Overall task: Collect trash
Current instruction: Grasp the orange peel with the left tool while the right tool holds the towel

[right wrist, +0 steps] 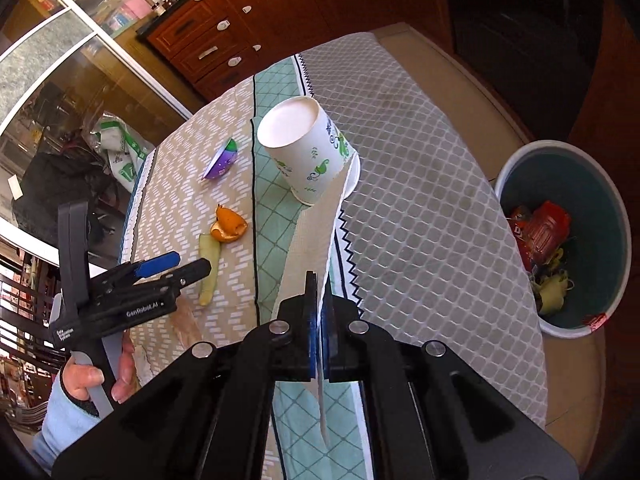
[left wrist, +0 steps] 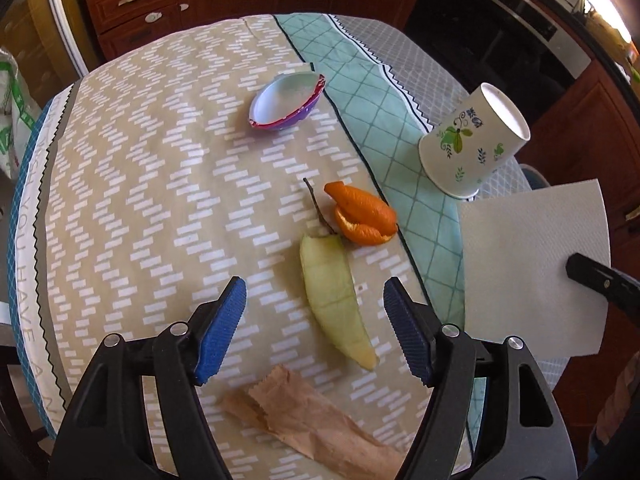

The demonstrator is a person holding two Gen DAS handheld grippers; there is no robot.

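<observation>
Right wrist view: right gripper (right wrist: 319,320) clamps white paper napkin (right wrist: 310,240) by its edge, ready for the teal trash bin (right wrist: 624,240). Left gripper (left wrist: 316,320) spread wide over pale green melon rind (left wrist: 334,296).

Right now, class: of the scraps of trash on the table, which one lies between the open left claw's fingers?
The pale green melon rind. The orange peel and purple wrapper lie farther off; the brown paper is under the claw.

Bright daylight, sharp focus, strong fisheye bending, dark vignetted corners
</observation>
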